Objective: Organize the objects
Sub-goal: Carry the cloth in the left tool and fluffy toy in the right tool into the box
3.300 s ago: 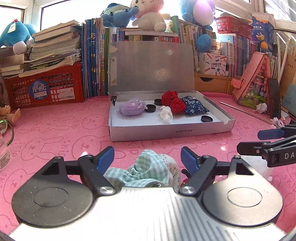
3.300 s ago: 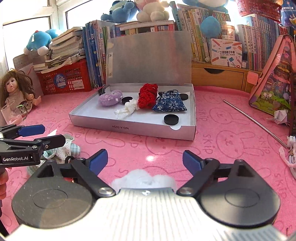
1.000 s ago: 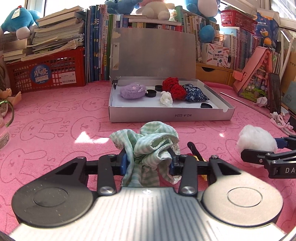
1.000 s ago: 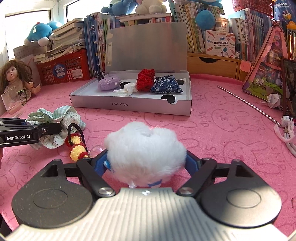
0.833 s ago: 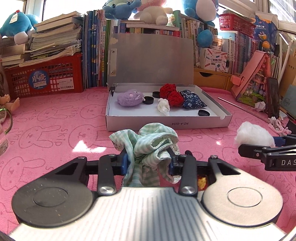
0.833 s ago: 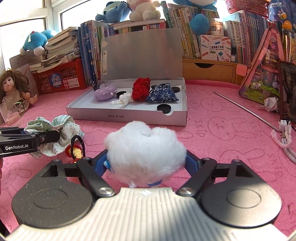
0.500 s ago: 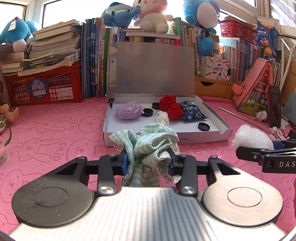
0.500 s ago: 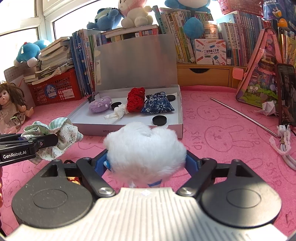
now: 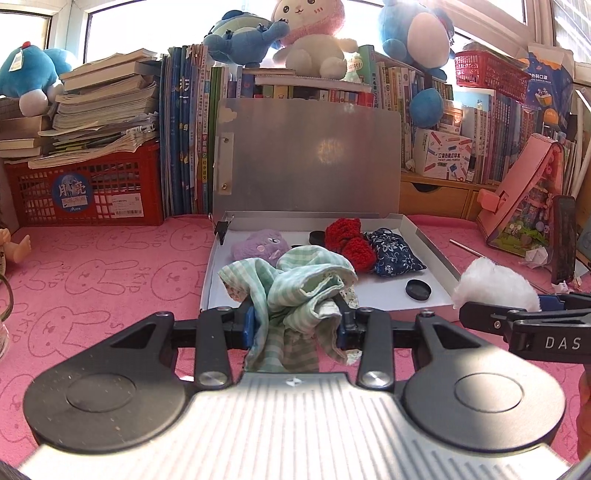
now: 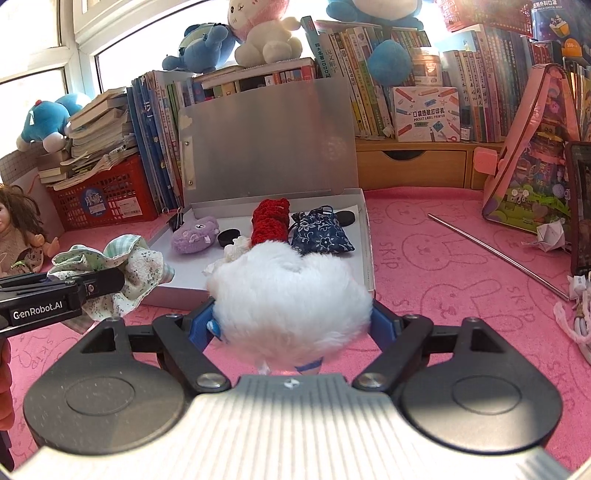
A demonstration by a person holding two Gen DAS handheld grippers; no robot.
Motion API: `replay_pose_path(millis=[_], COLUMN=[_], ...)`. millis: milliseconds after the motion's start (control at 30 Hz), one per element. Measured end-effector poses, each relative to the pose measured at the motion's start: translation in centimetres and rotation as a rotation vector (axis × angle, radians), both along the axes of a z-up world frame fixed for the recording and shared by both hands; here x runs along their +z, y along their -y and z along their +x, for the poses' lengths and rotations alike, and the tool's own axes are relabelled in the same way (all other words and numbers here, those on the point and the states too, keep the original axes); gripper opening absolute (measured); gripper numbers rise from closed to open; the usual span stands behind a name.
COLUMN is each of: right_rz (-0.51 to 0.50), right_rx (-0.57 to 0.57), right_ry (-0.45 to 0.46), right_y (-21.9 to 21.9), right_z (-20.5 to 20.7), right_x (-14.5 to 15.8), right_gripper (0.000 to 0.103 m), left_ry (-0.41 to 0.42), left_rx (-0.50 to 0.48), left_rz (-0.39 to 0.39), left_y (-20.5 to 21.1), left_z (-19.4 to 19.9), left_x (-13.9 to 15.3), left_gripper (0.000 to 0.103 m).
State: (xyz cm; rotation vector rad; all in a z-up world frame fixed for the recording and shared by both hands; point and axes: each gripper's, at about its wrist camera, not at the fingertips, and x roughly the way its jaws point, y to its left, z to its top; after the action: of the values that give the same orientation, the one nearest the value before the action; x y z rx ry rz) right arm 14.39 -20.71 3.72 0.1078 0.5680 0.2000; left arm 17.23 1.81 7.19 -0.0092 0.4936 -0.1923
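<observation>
The left tongs [image 9: 294, 326] pinch a bunched green cloth [image 9: 295, 291] narrowly; the right tongs [image 10: 291, 325], spread wider, grip a white fluffy ball [image 10: 291, 295]. Both hang at the open box's [image 9: 436, 254] near edge, above the pink table [image 9: 92, 280], with bare box floor near that edge.

You get strong daylight from the windows [image 9: 107, 22] behind the bookshelves, and it blows out to white around the plush toys [image 9: 310, 33] on top. The open box lid [image 9: 310, 155] carries a soft glare spot in your left wrist view. The pink mat [image 10: 443, 266] is brightly lit, while both gripper bodies close to the lens sit partly in shadow. Your fisheye lenses bend the window frames and shelves at the edges, and the corners go dark. Focus is sharp enough throughout; no motion blur shows.
</observation>
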Motion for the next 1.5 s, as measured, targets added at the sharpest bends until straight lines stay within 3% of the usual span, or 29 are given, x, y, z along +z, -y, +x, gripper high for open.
replay_pose_path(millis=[567,1033,1500], right_rz=[0.077,0.020,-0.006], right_rx=[-0.036,-0.020,-0.009], right_ry=[-0.061,-0.088,-0.101], right_y=[0.0,-1.3,-2.3], right_z=[7.1,11.2,13.2], right_x=[-0.1,-2.1,-3.2], right_gripper=[0.082,0.083,0.083], left_ry=[0.025,-0.023,-0.025], left_rx=[0.003,0.012,-0.001], left_rz=[-0.015,-0.018,0.007], left_y=[1.4,1.6,2.1], left_z=[6.5,12.2,14.1], left_x=[0.2,-1.9,-3.9], left_gripper=[0.044,0.044,0.044])
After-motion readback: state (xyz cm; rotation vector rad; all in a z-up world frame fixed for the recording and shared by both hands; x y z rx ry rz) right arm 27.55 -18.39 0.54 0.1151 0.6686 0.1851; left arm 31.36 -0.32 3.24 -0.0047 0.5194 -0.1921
